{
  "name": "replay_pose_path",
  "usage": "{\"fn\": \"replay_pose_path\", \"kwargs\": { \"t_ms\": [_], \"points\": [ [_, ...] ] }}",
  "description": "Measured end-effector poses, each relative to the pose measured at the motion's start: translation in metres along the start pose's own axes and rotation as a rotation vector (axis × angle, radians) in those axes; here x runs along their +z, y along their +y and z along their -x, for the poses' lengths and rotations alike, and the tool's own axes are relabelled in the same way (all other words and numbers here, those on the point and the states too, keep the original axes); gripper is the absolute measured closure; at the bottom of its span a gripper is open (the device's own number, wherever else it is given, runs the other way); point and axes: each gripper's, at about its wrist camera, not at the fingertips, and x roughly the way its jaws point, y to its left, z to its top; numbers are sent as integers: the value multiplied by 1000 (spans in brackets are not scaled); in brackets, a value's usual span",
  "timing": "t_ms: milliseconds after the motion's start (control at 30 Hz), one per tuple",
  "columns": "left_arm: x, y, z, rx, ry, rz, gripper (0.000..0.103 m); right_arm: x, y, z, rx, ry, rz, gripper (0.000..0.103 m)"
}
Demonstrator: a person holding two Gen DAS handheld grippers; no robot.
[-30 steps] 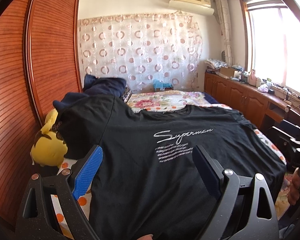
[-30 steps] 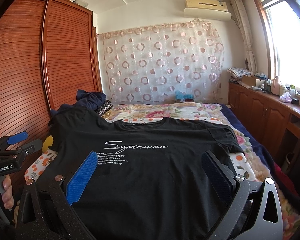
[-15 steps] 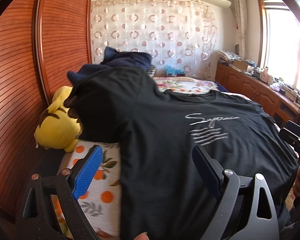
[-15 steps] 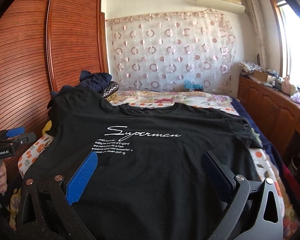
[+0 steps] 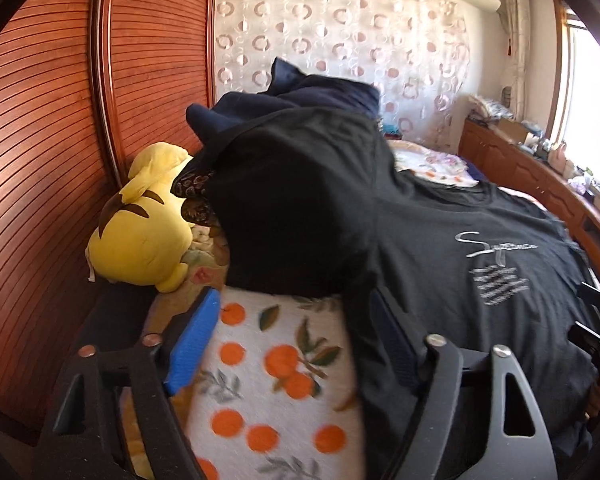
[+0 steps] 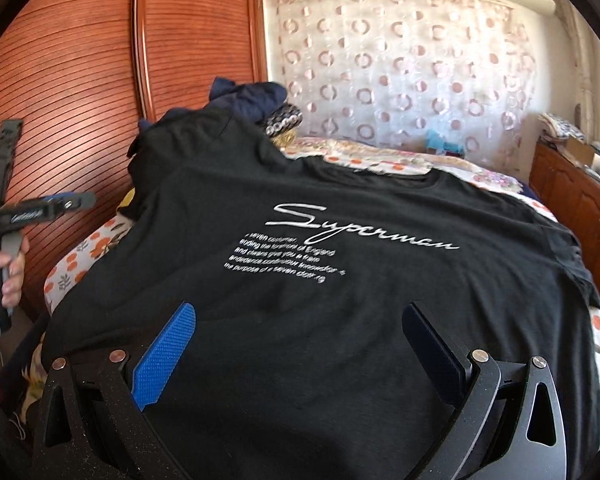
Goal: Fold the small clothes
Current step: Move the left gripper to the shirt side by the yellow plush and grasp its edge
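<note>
Black T-shirt [image 6: 340, 280]: white script "Superman"; small lines beneath only partly legible, "...of England".

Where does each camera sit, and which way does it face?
Left wrist: on the left gripper, open, facing the black T-shirt sleeve, yellow plush toy and orange-print bedsheet.
Right wrist: on the right gripper, open over the shirt's print; the left hand shows.
Shared: shirt, wardrobe, curtain.

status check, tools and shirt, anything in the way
Left tool open, right tool open, both empty. Black t-shirt spread on bed, unfolded. Yellow plush and navy clothes crowd its left sleeve.
</note>
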Motion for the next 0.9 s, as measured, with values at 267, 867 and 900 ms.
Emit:
{"fn": "replay_pose_path", "kwargs": {
  "t_ms": [267, 867, 900],
  "points": [
    [13, 23, -54, -5, 146, 66, 42, 3, -8, -5, -8, 29, 20, 0],
    [13, 25, -83, 73, 206, 42, 78, 6, 7, -23, -32, 9, 26, 0],
    [12, 23, -82, 73, 206, 26, 78, 6, 8, -23, -32, 9, 25, 0]
  ]
}}
